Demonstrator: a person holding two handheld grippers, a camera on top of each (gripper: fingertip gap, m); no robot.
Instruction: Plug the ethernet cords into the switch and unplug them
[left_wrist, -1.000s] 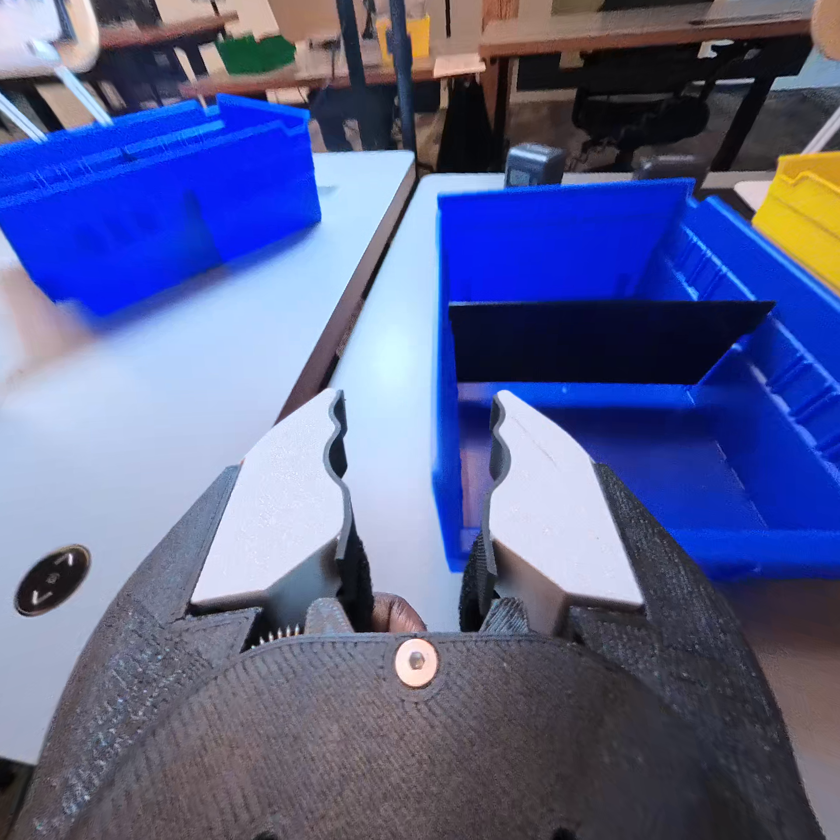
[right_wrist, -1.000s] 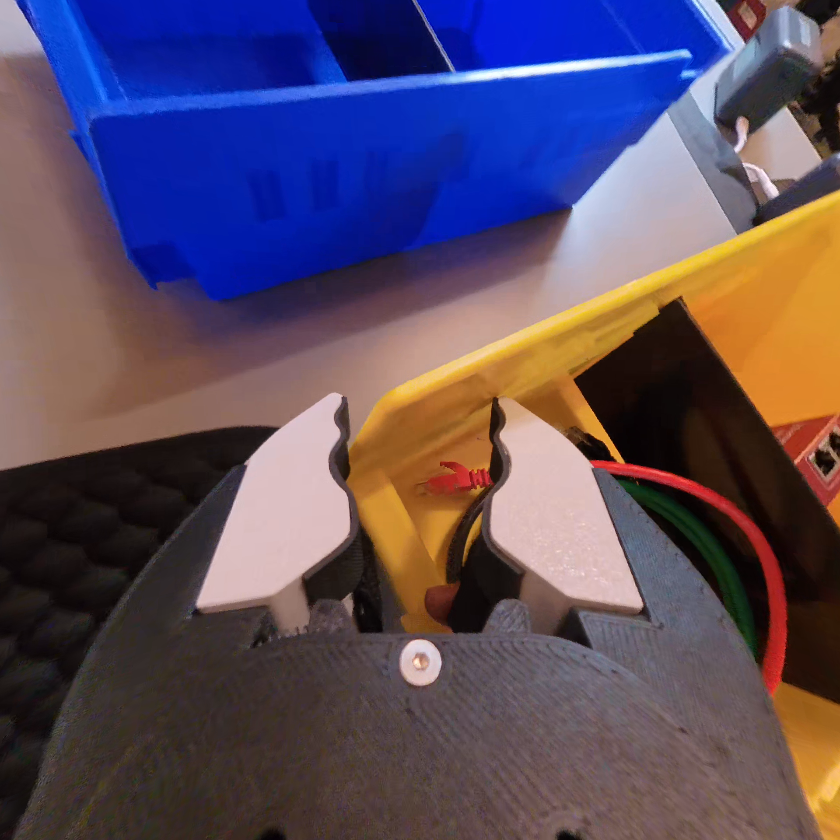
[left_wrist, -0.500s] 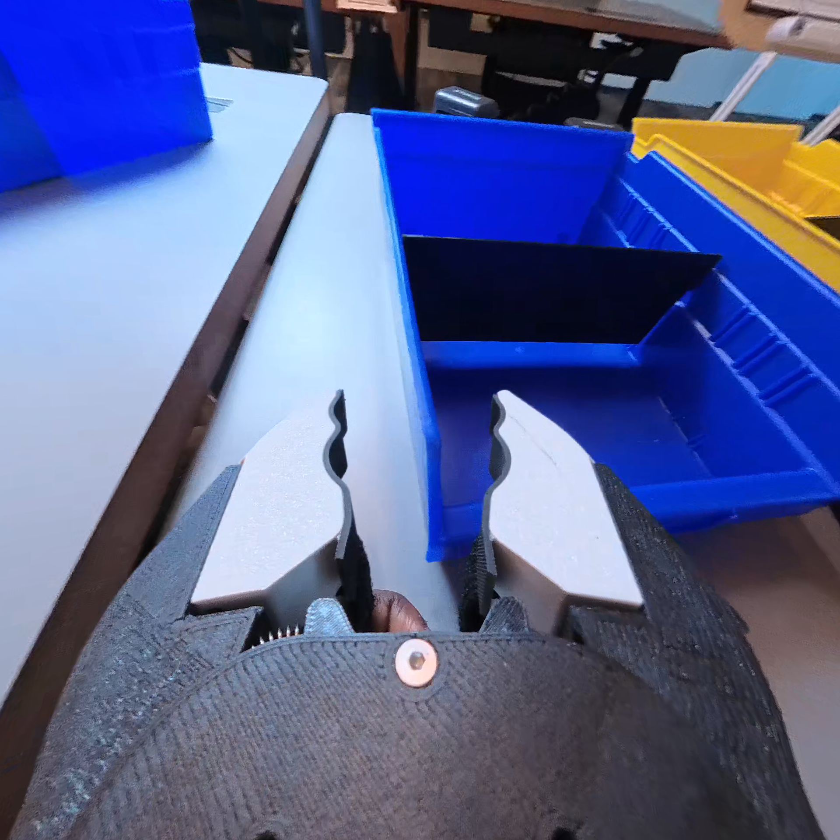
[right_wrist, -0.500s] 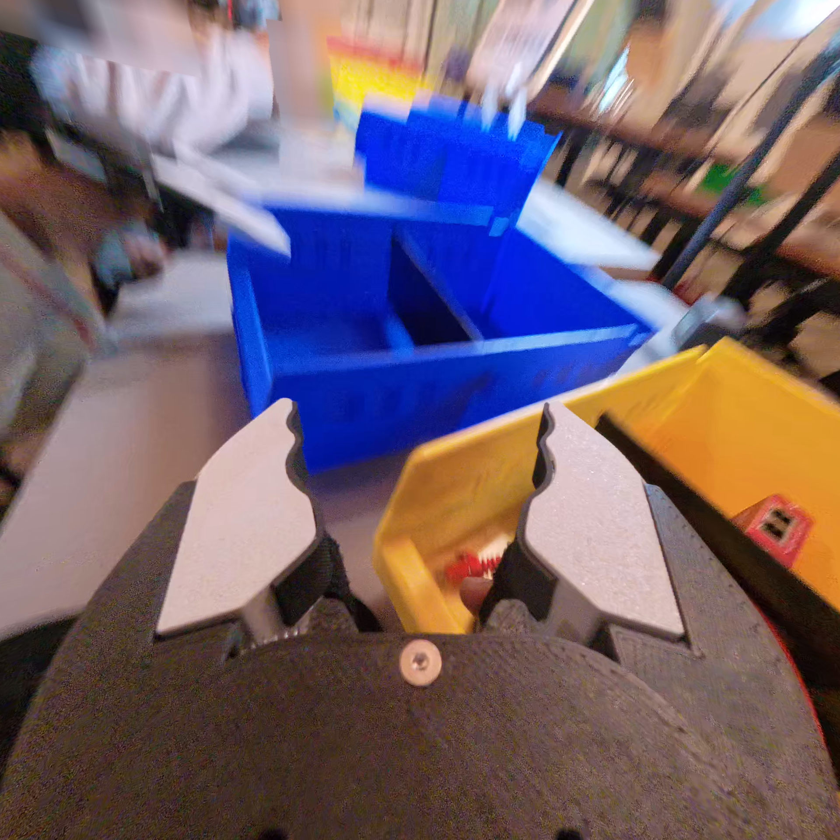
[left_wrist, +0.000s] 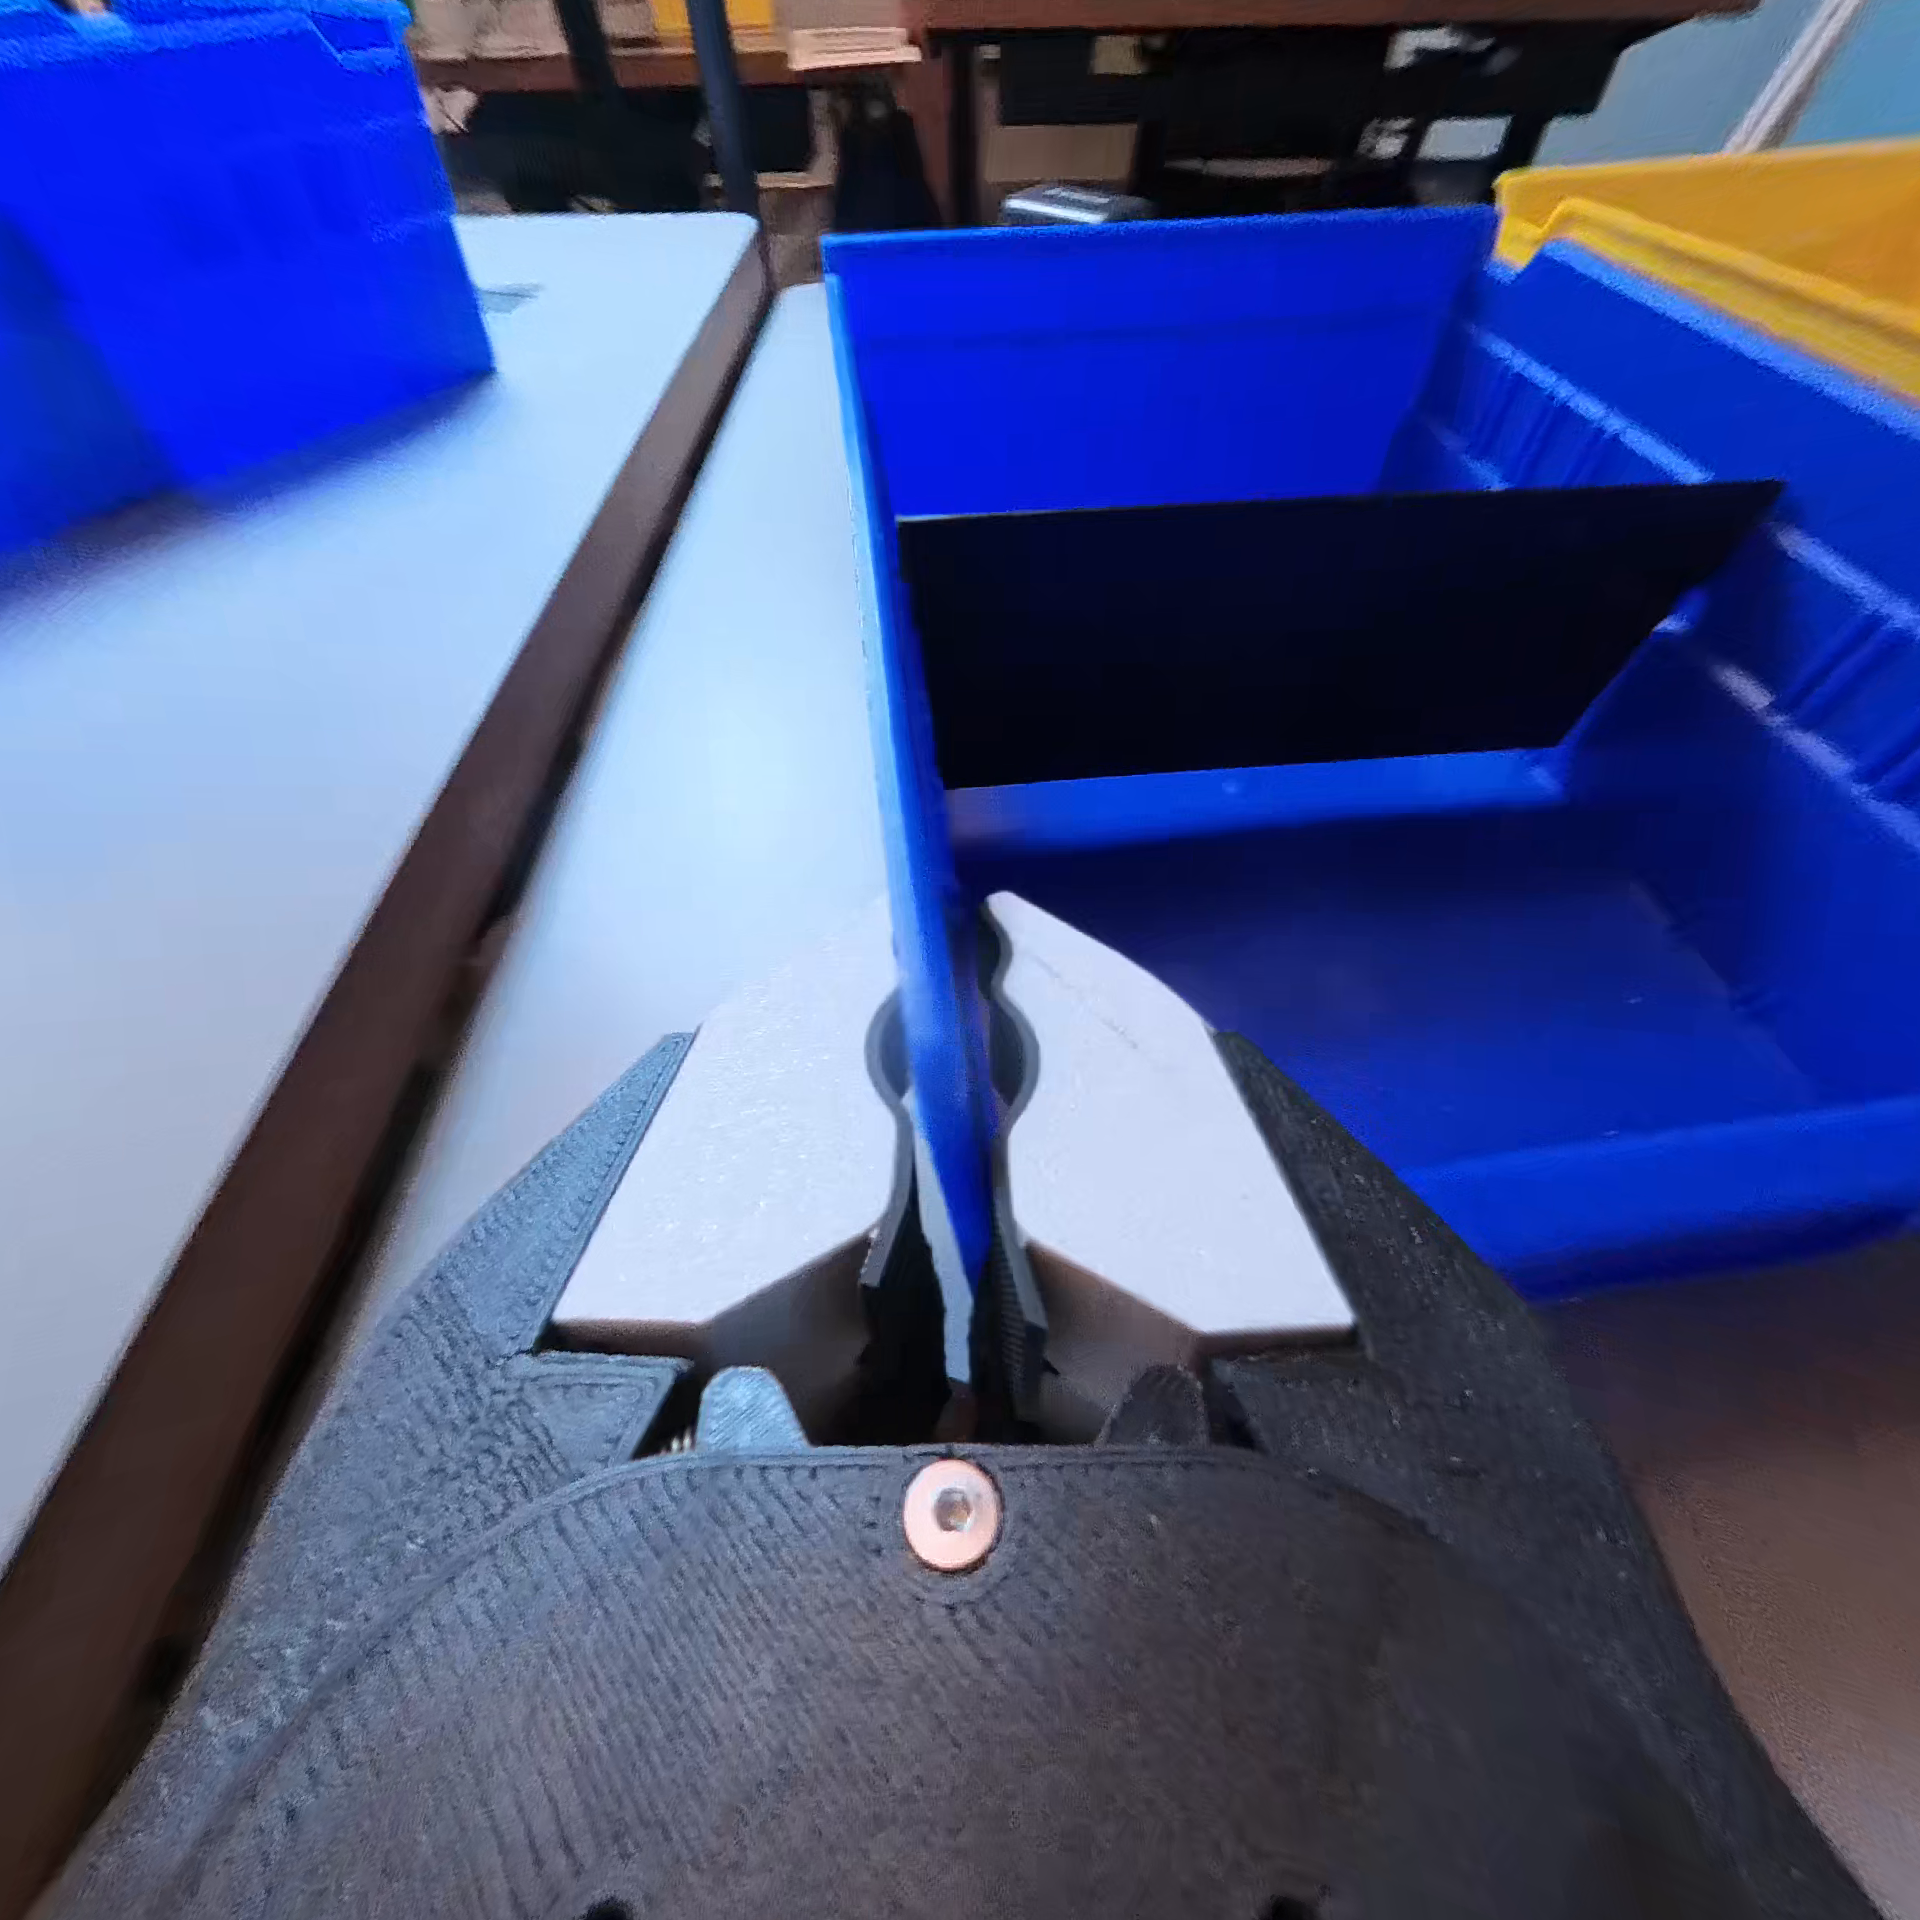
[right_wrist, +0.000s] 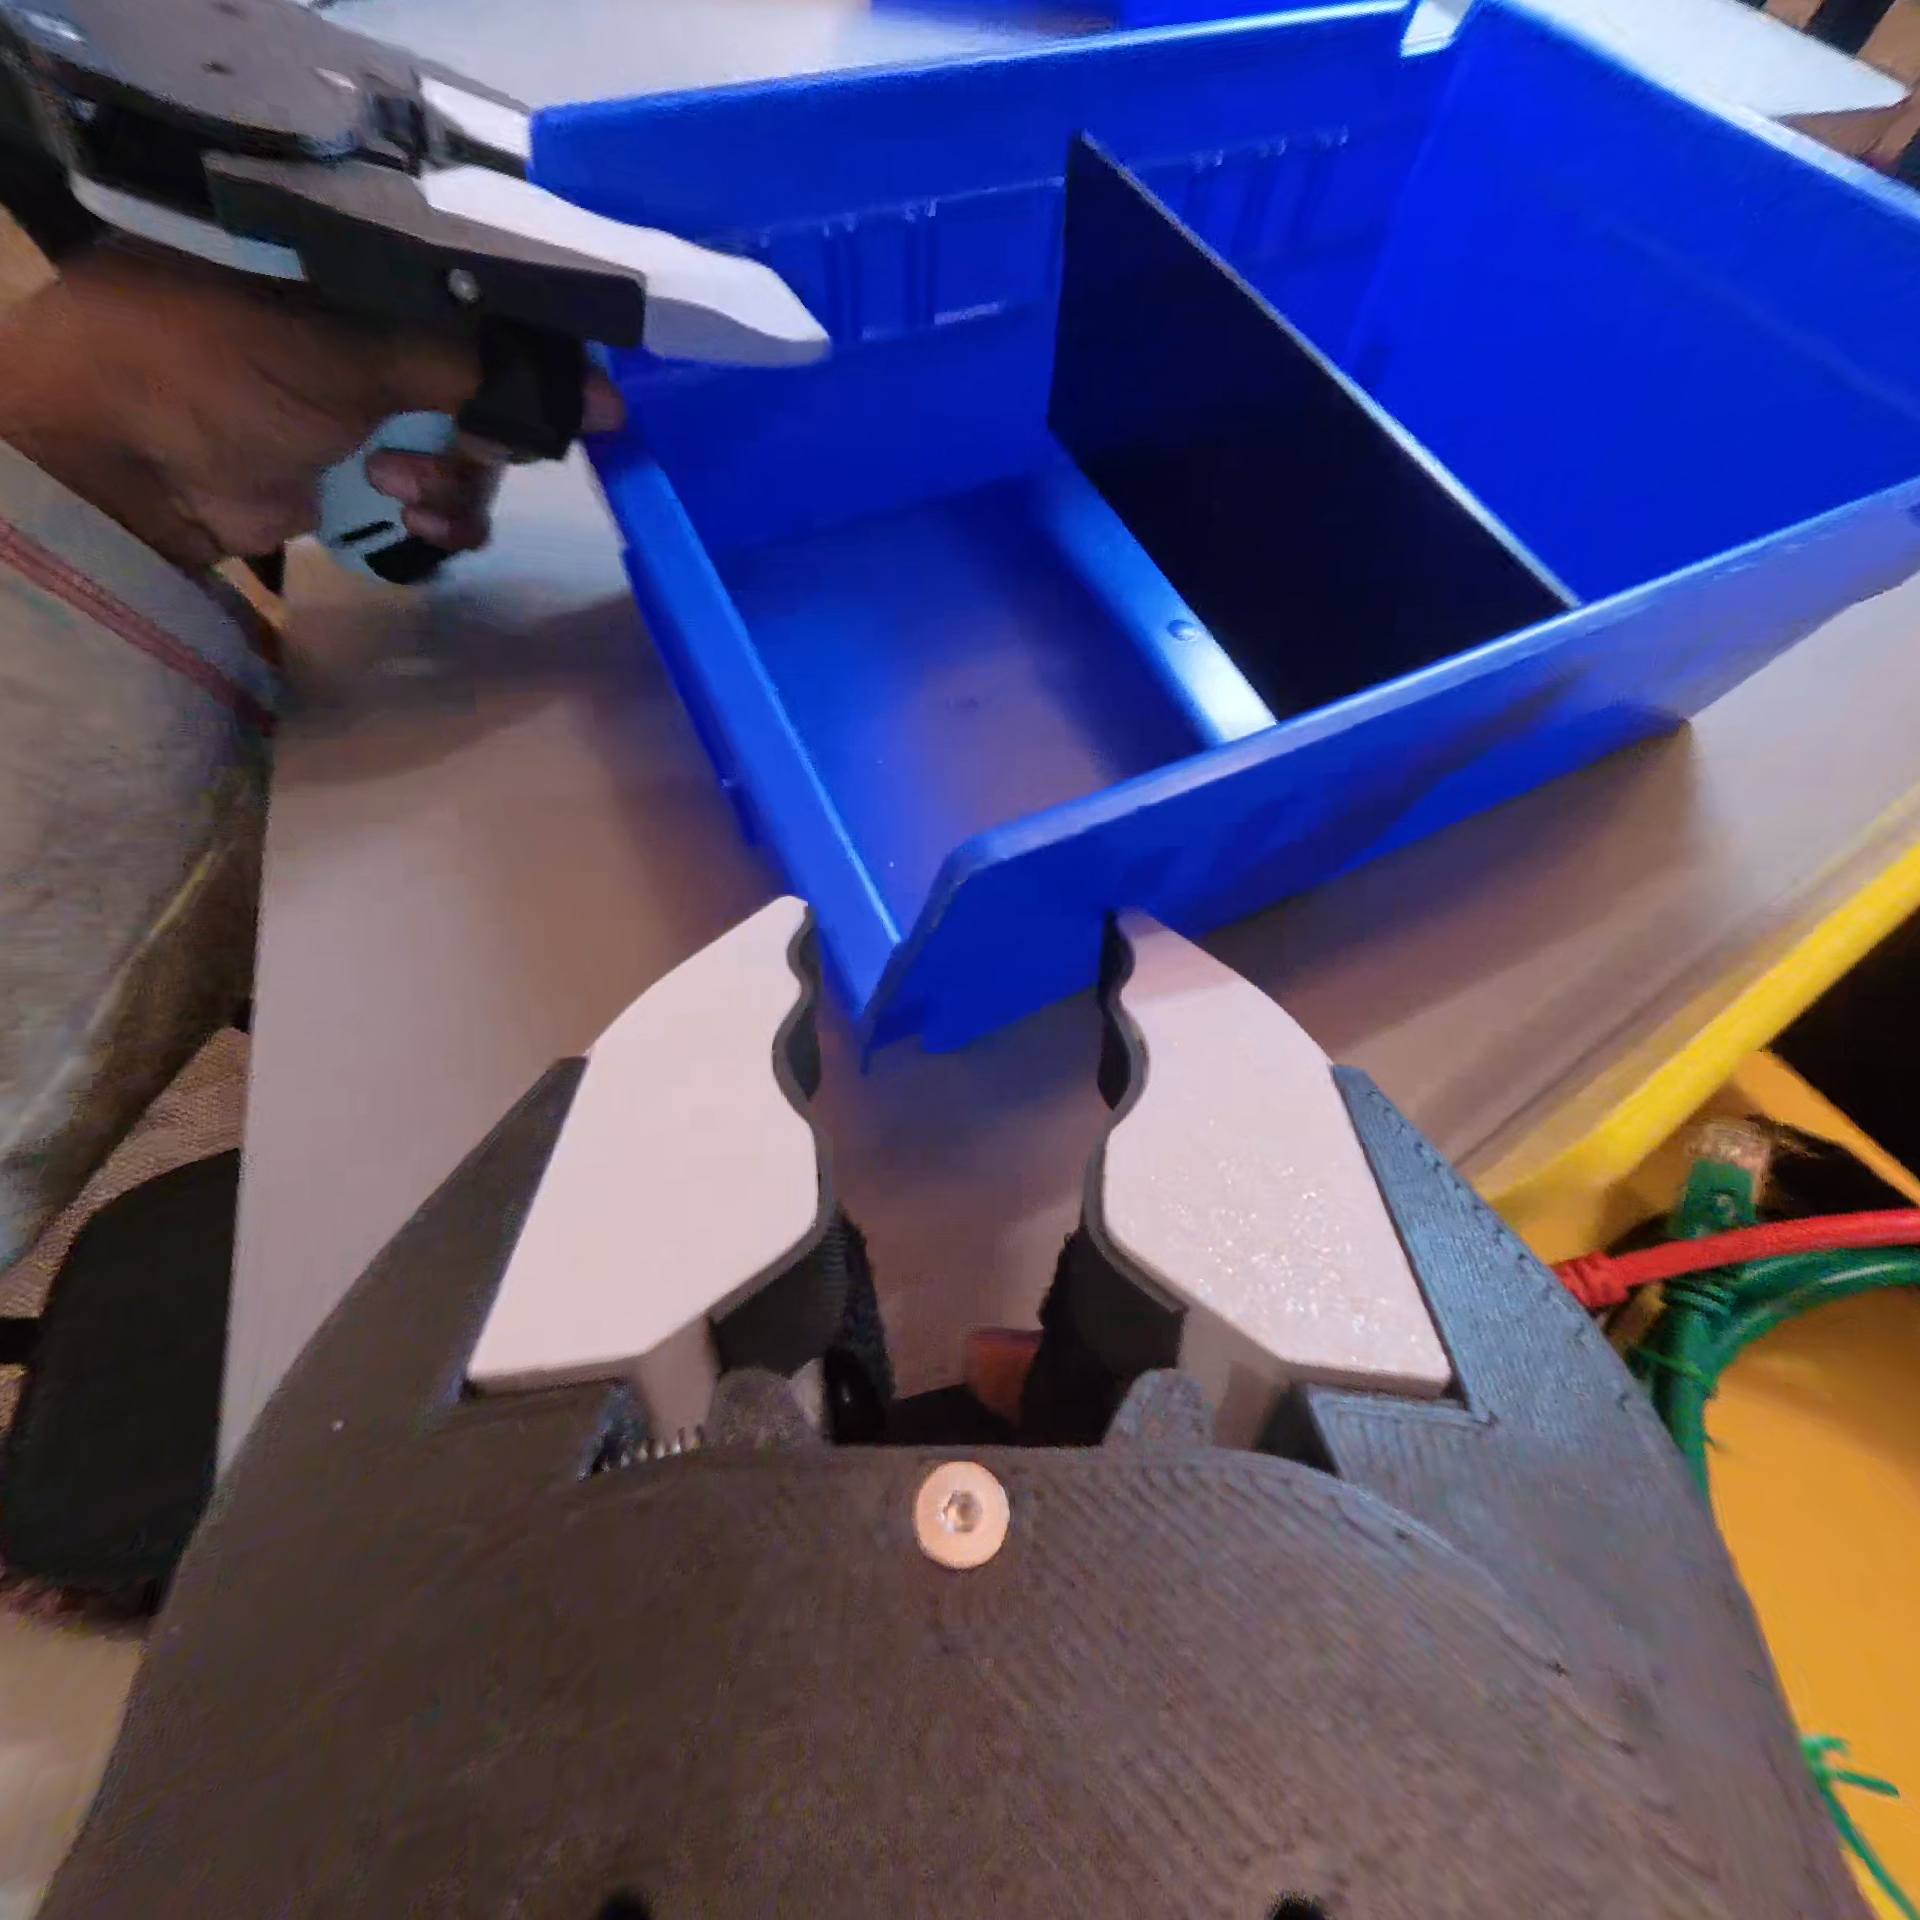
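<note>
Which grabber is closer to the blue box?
Left. The left gripper is clamped on the blue box's side wall. The right gripper is open, hovering just short of its near corner.

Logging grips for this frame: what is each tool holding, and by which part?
The left tool is clamped on the blue bin's side wall, near its front corner. The right tool is open and holds nothing.

Left wrist cam sits right down on the blue bin's (left_wrist: 1143, 343) side wall, looking lengthwise along it. Right wrist cam looks down at the bin's near corner from a bit back, so both share that bin and its black divider (right_wrist: 1247, 436).
</note>
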